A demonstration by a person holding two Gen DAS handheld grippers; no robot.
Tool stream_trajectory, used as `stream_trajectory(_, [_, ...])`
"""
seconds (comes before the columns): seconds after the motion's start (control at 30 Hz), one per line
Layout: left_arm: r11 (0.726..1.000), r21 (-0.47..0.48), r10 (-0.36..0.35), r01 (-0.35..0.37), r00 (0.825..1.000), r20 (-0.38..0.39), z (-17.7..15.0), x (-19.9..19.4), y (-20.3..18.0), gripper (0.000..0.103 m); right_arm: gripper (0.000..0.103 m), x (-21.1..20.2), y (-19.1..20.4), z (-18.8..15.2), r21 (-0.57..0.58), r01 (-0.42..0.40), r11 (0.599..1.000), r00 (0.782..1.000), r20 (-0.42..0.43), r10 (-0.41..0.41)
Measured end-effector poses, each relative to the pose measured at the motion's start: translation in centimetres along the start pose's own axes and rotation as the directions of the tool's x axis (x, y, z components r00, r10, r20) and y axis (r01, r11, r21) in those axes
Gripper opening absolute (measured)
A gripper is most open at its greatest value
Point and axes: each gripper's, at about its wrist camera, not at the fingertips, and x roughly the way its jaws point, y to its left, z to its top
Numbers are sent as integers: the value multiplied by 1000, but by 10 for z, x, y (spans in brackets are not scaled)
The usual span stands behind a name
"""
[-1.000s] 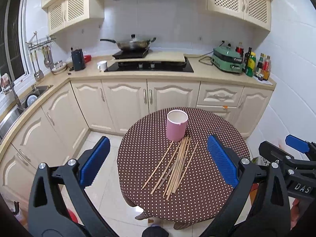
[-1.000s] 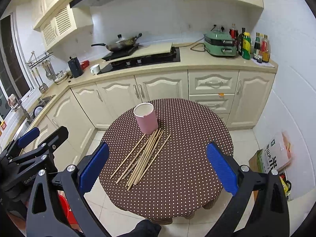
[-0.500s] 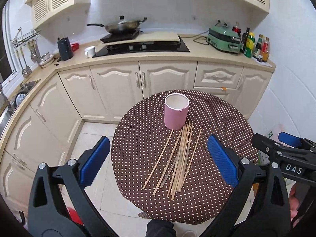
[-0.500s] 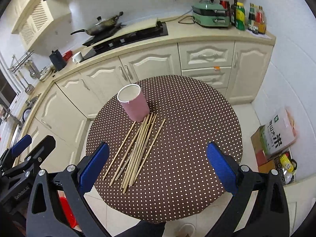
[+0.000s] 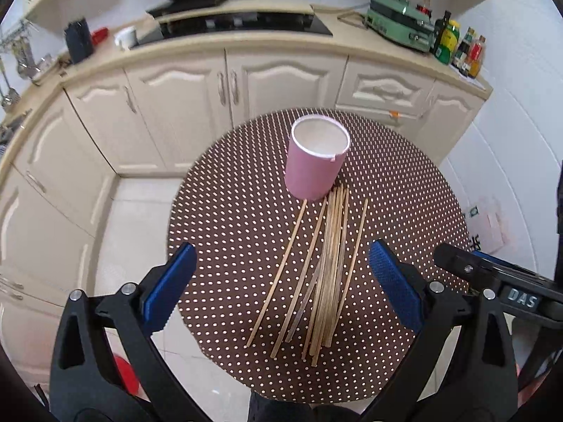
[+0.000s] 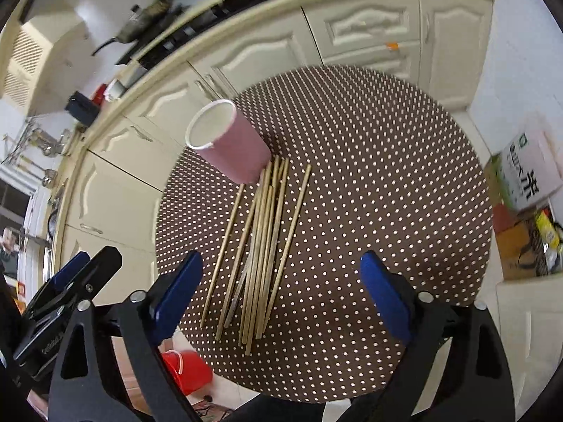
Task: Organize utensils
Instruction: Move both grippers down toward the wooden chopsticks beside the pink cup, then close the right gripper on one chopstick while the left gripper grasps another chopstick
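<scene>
Several wooden chopsticks (image 5: pixel 325 267) (image 6: pixel 262 242) lie fanned out on a round table (image 5: pixel 225 218) (image 6: pixel 387 161) with a brown dotted cloth. A pink cup (image 5: pixel 316 158) (image 6: pixel 228 142) stands upright and empty at their far ends. My left gripper (image 5: pixel 281 281) hangs open above the near ends of the chopsticks, nothing between its blue pads. My right gripper (image 6: pixel 281 285) also hovers over the near ends; its jaws are closing but still wide, with nothing gripped. Each gripper shows at the edge of the other's view.
Cream kitchen cabinets (image 5: pixel 197 84) and a counter with a hob (image 5: pixel 242 21), a wok, a green appliance (image 5: pixel 401 24) and bottles run behind the table. A red bucket (image 6: pixel 186 369) sits on the floor below the table's near edge. Cardboard boxes (image 6: pixel 527 179) stand at the right.
Both grippers have come down and tipped toward the table, so the chopsticks and cup look larger and closer. The right gripper's jaws have narrowed slightly.
</scene>
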Motion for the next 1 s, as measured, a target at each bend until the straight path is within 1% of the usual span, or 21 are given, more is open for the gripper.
stream_trajectory(0.13, [999, 6, -34, 35, 998, -60, 7, 30, 6, 94, 76, 25, -1, 7, 42, 26, 999, 999, -38, -25])
stream_trajectory(0.3, [998, 29, -55, 59, 990, -130, 14, 70, 12, 92, 68, 57, -5, 14, 87, 65, 994, 995, -76, -59])
stream_trajectory(0.37, [996, 48, -61, 70, 984, -167, 16, 91, 13, 91, 65, 69, -6, 15, 96, 85, 992, 993, -91, -76])
stream_trajectory(0.4, [996, 55, -60, 71, 982, -179, 16, 98, 15, 90, 61, 77, -7, 16, 99, 103, 990, 991, -101, -93])
stream_trajectory(0.43, [995, 65, -59, 73, 978, -199, 16, 108, 16, 89, 58, 83, -8, 16, 107, 111, 988, 989, -109, -99])
stream_trajectory(0.5, [994, 75, -58, 77, 971, -231, 17, 124, 18, 89, 55, 92, -10, 16, 123, 114, 986, 988, -117, -100])
stream_trajectory(0.6, [992, 94, -53, 81, 962, -267, 15, 141, 21, 88, 49, 101, -9, 18, 123, 143, 982, 985, -115, -129])
stream_trajectory(0.7, [989, 101, -72, 108, 948, -311, 12, 160, 20, 85, 44, 110, -6, 19, 117, 166, 979, 982, -115, -153])
stream_trajectory(0.8, [988, 110, -64, 104, 944, -323, 11, 172, 20, 82, 40, 121, 0, 16, 129, 155, 979, 984, -114, -141])
stream_trajectory(0.9, [987, 99, -90, 129, 940, -329, 14, 180, 19, 81, 36, 128, 6, 18, 99, 199, 975, 976, -109, -189])
stream_trajectory(0.93, [986, 108, -88, 129, 941, -328, 15, 184, 17, 78, 32, 131, 8, 17, 107, 193, 975, 977, -112, -181])
stream_trajectory(0.97, [985, 118, -79, 123, 942, -328, 16, 188, 15, 74, 31, 134, 7, 18, 125, 172, 977, 981, -115, -158])
stream_trajectory(1.0, [985, 127, -64, 113, 939, -337, 15, 194, 14, 71, 30, 135, 10, 18, 130, 172, 976, 981, -112, -158])
